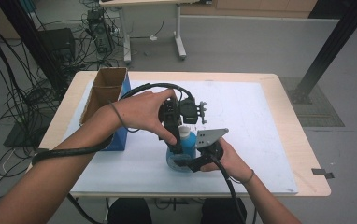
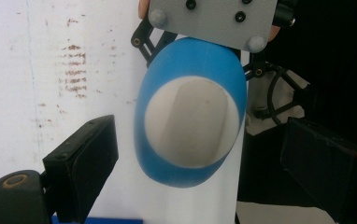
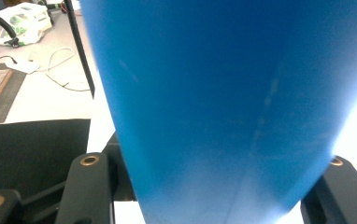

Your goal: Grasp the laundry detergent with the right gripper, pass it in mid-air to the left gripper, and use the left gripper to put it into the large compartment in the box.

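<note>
While clamped rightward, blue bottle, left jaws astride

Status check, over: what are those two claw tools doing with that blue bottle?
Right gripper shut on blue plastic bottle with white cap, low on its body. Left gripper open, jaws either side of cap, above. Nothing in the way.

No lettering, brand, number or sign can be read on anything in the frames. The blue bottle is seen bare of any label, its white cap is unmarked, and the cardboard box to the left of the bottle carries no legible print.
</note>
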`<control>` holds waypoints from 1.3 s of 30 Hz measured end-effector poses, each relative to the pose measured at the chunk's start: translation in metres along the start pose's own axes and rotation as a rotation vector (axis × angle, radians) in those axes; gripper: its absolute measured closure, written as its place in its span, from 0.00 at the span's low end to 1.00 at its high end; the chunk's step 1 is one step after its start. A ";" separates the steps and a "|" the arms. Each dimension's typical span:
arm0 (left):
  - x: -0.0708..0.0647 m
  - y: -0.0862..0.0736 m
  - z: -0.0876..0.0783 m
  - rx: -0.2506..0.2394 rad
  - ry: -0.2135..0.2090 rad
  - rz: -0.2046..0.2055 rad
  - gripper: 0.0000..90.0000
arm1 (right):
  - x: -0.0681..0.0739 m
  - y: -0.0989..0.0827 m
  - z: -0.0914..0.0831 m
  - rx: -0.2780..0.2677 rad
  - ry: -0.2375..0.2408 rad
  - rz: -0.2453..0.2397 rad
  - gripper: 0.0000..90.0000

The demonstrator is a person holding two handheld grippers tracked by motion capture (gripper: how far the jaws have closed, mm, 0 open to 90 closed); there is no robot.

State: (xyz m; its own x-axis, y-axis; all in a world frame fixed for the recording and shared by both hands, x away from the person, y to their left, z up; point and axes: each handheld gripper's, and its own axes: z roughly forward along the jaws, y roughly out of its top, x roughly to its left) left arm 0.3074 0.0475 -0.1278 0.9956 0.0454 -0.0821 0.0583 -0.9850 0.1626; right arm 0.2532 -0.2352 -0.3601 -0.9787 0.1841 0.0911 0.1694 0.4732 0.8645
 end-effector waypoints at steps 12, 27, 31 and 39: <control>-0.001 0.001 -0.001 0.002 0.002 0.001 0.13 | 0.000 0.000 -0.001 -0.001 -0.006 -0.001 0.46; -0.002 0.000 -0.001 0.001 0.002 -0.001 0.13 | 0.000 0.001 0.000 0.002 -0.004 -0.001 0.46; -0.002 0.000 -0.001 0.004 0.001 -0.002 0.13 | 0.000 0.001 0.000 0.002 -0.003 -0.002 0.46; -0.002 0.001 -0.001 0.010 0.000 -0.002 0.13 | 0.000 0.002 0.000 0.005 -0.002 -0.001 0.46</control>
State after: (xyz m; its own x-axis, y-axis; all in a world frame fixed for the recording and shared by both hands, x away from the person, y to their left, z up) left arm 0.3057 0.0466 -0.1263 0.9955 0.0472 -0.0823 0.0594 -0.9864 0.1531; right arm 0.2532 -0.2342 -0.3580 -0.9786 0.1854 0.0889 0.1688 0.4777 0.8621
